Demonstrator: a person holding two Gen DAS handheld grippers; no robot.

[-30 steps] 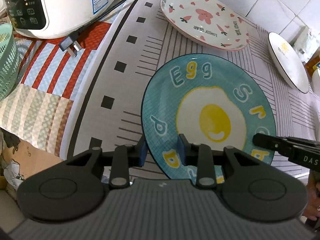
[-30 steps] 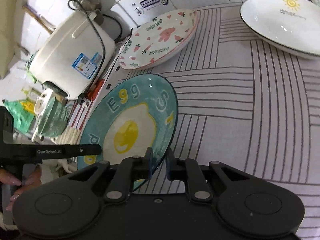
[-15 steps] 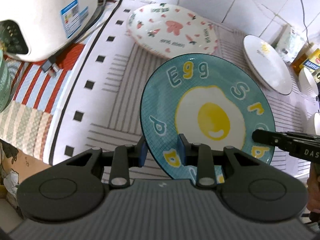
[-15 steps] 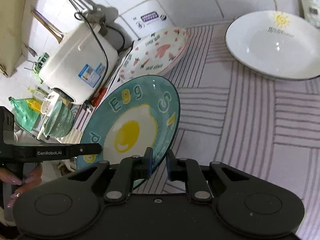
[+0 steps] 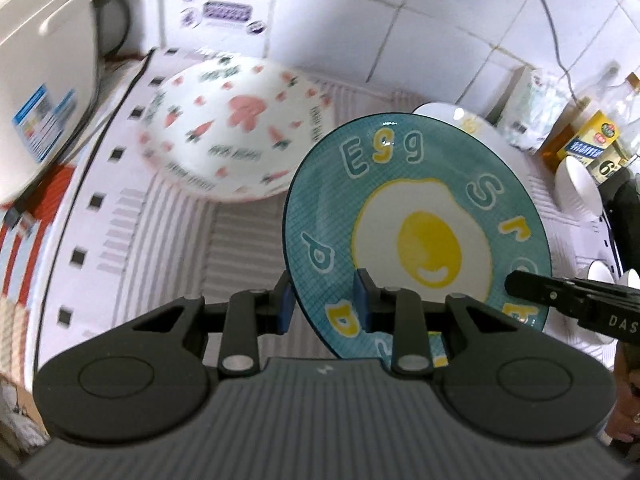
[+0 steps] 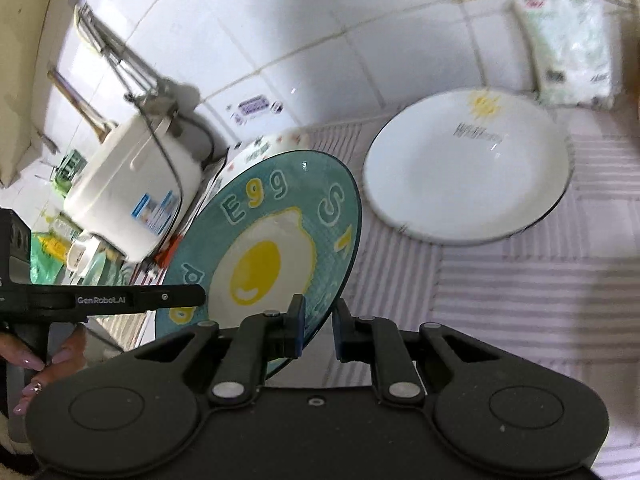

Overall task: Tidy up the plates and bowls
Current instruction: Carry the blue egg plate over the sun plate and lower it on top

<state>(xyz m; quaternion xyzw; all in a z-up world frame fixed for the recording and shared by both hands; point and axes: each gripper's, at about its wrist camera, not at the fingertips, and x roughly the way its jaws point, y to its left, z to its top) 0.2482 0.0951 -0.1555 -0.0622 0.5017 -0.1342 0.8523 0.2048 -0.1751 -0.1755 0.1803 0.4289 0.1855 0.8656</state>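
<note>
A teal plate with a fried-egg picture (image 5: 416, 224) (image 6: 272, 248) hangs in the air above the striped mat, held at both sides. My left gripper (image 5: 322, 304) is shut on its near left rim. My right gripper (image 6: 318, 326) is shut on its right rim and shows in the left wrist view as a black bar at the plate's right edge. Beyond it on the mat lie a white plate with pink hearts and carrots (image 5: 232, 136) (image 6: 260, 148) and a white plate with a sun mark (image 6: 468, 168) (image 5: 456, 118).
A white rice cooker (image 6: 136, 184) (image 5: 40, 80) stands at the left by the tiled wall. At the right are white bowls (image 5: 580, 188), bottles and a yellow box (image 5: 592, 140), and a white packet (image 6: 568, 40). A hand (image 6: 32, 364) holds the left gripper's handle.
Both grippers have carried the teal plate up and forward over the mat towards the wall. The pink-patterned plate and the sun plate now lie closer below it.
</note>
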